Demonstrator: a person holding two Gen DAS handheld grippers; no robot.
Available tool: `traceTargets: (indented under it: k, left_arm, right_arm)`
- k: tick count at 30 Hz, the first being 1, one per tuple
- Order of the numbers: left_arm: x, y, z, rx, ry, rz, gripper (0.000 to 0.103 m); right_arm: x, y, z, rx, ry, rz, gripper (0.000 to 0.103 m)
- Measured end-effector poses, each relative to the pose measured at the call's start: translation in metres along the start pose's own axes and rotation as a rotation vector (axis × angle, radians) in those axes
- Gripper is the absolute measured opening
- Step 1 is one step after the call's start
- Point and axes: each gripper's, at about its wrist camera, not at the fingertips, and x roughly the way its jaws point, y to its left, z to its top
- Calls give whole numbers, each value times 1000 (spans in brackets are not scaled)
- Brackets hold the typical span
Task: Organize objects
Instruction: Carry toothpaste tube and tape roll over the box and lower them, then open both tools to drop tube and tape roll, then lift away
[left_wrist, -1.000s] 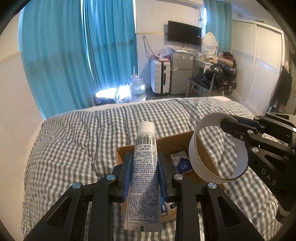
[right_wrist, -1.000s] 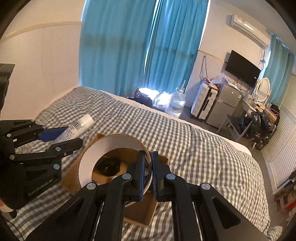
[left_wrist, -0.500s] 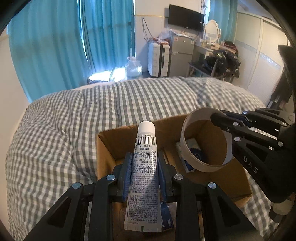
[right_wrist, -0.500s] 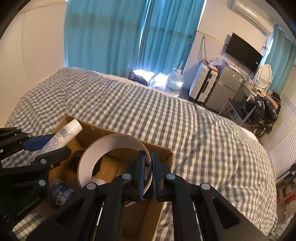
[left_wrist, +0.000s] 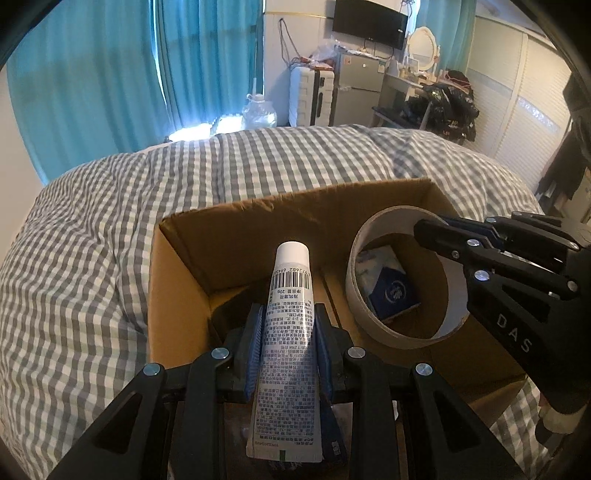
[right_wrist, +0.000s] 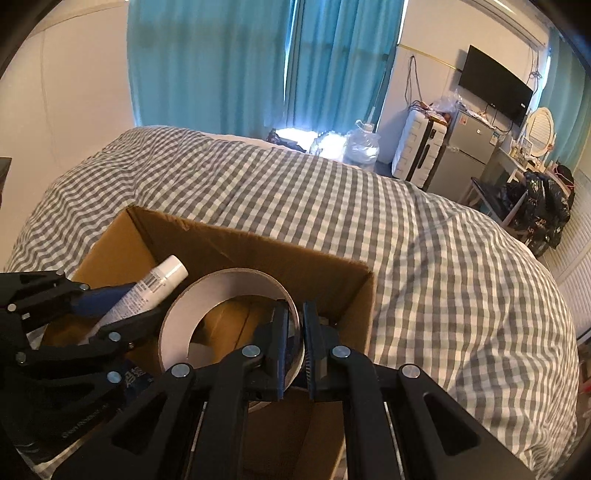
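An open cardboard box (left_wrist: 295, 206) sits on the checked bed; it also shows in the right wrist view (right_wrist: 258, 251). My left gripper (left_wrist: 288, 314) is shut on a white tube (left_wrist: 288, 325) with a barcode and holds it over the box's left part. The tube shows in the right wrist view (right_wrist: 147, 291) too. My right gripper (right_wrist: 294, 314) is shut on the wall of a wide tape roll (right_wrist: 177, 328) and holds it inside the box's right part. The roll (left_wrist: 354, 295) and right gripper (left_wrist: 436, 230) show in the left wrist view.
A blue and white packet (left_wrist: 388, 284) lies on the box floor, seen through the roll. The grey checked duvet (right_wrist: 406, 221) surrounds the box. Beyond the bed are blue curtains (left_wrist: 147, 74), a water jug (left_wrist: 258, 110), a suitcase (left_wrist: 310, 96) and a small fridge (left_wrist: 354, 88).
Both grippers have moved forward and down with their objects. The tube and the roll, earlier above the box, are now within its opening.
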Motion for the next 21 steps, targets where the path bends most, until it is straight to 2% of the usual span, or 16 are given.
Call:
traceTargets:
  k: [4,6,8,10,14,17,21]
  left_arm:
    - [-5,-2,0,-6,-7,-14,30]
    - [-11,-2,1,-22,-13,-26,44]
    - [-22,-1,-1,-45,-29,-27,73]
    - [-32,0,1,-49,-41,-20,80]
    - [-59,-3,0,-43,-55,-21,85]
    - [-88,-4,-1,-43,-88,1,91]
    - [-135,-7,0,-46,-145,10,93]
  right_arm:
    - [-5,3,-5,3,2,11,11]
    - [-11,4,-5,6,-3,9,18]
    - [-18,4,-3,12,-11,10,27]
    - [-29,5,-1,16,-26,6,32]
    - [-64,5,1,21,-77,-7,58]
    - [-97,5,1,29,-116,-18,62]
    - [-151,3,2,32,-175,-38,70]
